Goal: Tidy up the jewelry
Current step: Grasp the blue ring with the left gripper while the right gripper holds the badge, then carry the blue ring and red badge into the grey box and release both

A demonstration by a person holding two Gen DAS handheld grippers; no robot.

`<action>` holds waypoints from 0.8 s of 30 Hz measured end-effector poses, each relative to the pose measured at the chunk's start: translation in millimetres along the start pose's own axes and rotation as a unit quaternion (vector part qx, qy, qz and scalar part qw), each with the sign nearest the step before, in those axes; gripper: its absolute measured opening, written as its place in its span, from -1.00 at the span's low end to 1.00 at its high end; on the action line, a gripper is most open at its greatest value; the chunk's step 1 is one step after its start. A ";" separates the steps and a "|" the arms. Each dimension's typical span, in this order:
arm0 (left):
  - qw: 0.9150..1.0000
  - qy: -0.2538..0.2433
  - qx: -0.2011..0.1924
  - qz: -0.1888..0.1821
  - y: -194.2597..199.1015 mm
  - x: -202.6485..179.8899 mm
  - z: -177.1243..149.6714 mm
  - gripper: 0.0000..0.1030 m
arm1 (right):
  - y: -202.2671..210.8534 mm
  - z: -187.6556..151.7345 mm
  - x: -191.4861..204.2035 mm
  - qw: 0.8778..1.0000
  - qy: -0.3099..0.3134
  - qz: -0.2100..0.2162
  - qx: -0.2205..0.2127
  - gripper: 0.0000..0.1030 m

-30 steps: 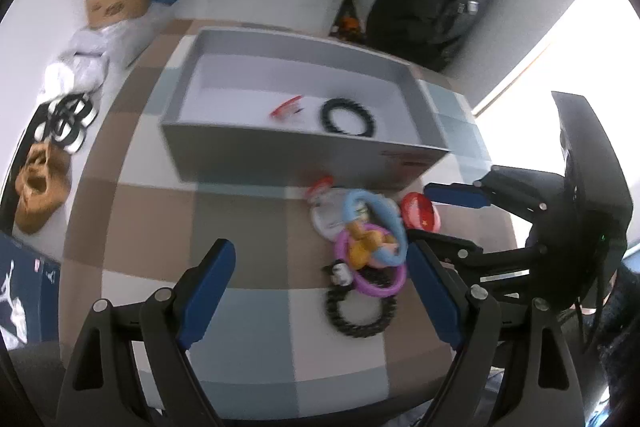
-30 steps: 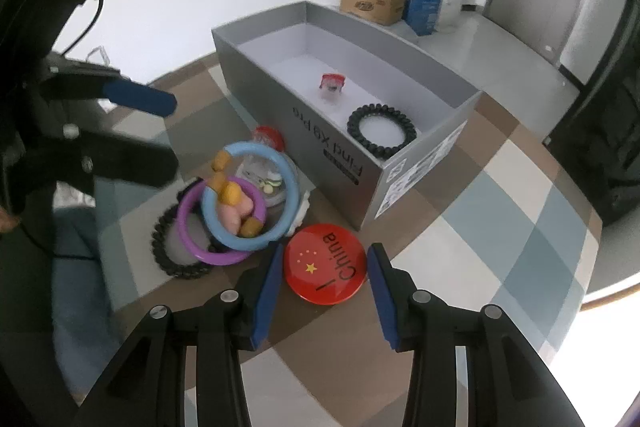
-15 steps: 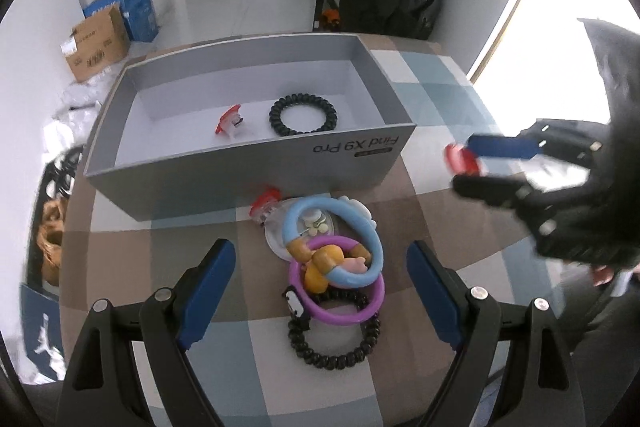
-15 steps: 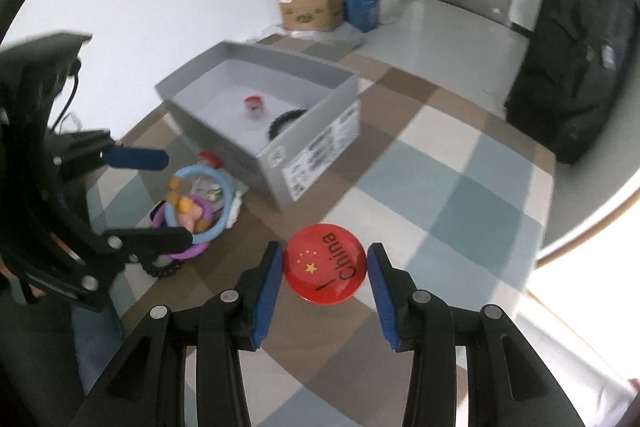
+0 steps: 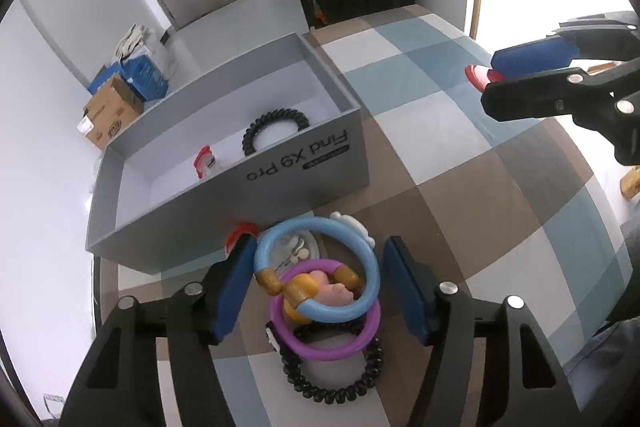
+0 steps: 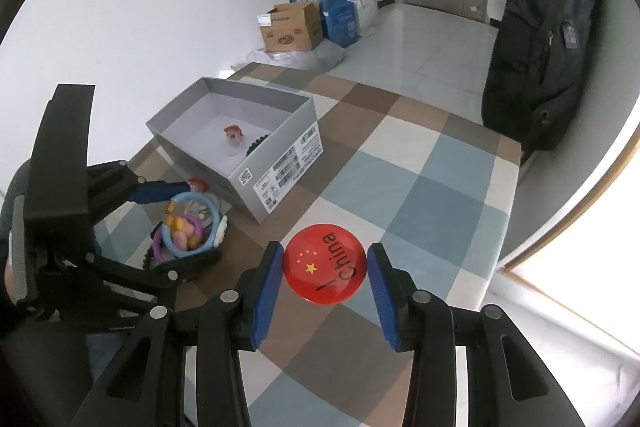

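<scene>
My right gripper (image 6: 325,273) is shut on a red round "China" badge (image 6: 324,263) and holds it above the checked table; it also shows in the left wrist view (image 5: 486,81). My left gripper (image 5: 318,283) is open, its fingers on either side of a blue ring (image 5: 320,267) lying on a purple ring (image 5: 324,341) and a black coil bracelet (image 5: 332,383). The grey box (image 5: 304,163) holds a black coil bracelet (image 5: 276,131) and a small red item (image 5: 203,161).
A small red-capped item (image 5: 240,233) and a white piece (image 5: 352,223) lie by the box's front wall. A black backpack (image 6: 544,39) stands past the table's far edge. Cardboard and blue boxes (image 6: 296,23) sit on the floor by the wall.
My right gripper has lifted the red badge off the table and carried it away from the pile. My left gripper has narrowed and moved in around the blue and purple rings.
</scene>
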State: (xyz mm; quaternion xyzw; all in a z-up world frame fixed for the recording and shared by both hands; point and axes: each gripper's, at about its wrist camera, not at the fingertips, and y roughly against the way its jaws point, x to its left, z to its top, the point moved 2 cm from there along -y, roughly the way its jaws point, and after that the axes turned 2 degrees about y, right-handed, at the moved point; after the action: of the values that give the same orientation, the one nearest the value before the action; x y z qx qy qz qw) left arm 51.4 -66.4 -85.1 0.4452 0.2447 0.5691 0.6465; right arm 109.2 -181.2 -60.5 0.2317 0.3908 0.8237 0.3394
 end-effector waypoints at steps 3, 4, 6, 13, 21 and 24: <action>1.000 0.005 0.000 -0.006 2.0 2.9 -0.7 0.08 | 1.0 -0.9 1.5 1.000 0.002 0.001 -0.001 -0.19; 1.000 0.007 0.001 -0.007 2.6 4.3 -1.1 0.08 | 0.4 -1.2 2.3 1.000 0.004 0.001 -0.001 -0.19; 1.000 0.015 0.000 -0.014 2.6 5.7 0.3 0.08 | -0.6 -0.6 4.7 1.000 0.007 0.000 -0.001 -0.19; 0.994 0.083 -0.004 -0.075 4.5 20.6 6.8 0.08 | 1.6 3.1 7.6 1.000 0.003 0.002 -0.009 -0.19; 0.979 0.142 -0.025 -0.141 16.5 39.1 13.6 0.08 | 2.4 9.8 10.4 1.000 -0.007 0.010 -0.016 -0.19; 0.973 0.159 -0.034 -0.161 23.4 46.6 14.9 0.08 | 5.3 13.9 11.8 1.000 -0.012 0.016 -0.023 -0.19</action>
State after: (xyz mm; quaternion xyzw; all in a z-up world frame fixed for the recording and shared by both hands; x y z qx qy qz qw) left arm 62.3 -27.5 -49.0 0.2815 0.3929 0.5289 0.6976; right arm 108.3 -168.2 -46.7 0.2398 0.3638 0.8348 0.3365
